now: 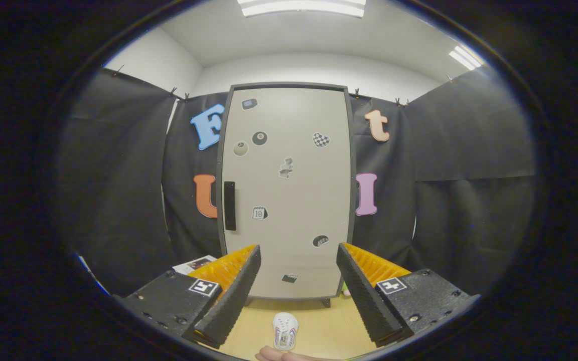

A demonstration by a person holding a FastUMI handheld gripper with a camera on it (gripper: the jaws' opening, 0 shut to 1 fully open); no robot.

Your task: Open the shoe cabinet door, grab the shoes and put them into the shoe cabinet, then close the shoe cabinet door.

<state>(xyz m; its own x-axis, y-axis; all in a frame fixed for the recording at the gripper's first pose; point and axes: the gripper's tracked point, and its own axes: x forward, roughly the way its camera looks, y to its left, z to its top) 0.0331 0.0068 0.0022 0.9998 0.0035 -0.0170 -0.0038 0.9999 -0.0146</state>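
Observation:
The shoe cabinet [289, 200] stands straight ahead against the black cloth wall, its light grey door shut and dotted with several stickers. A black vertical handle [230, 205] sits on the door's left edge. My gripper [299, 260] is open, its two black and orange fingers spread wide with nothing between them, some way short of the door. A small white shoe [285, 331] lies on the wooden floor below and between the fingers, toe toward the cabinet.
Black cloth walls close in on both sides of the cabinet. A flat printed sheet [194, 263] lies on the floor left of the cabinet. A small green and pink object [345, 289] peeks out at the cabinet's right foot. Part of a hand [281, 356] shows near the shoe.

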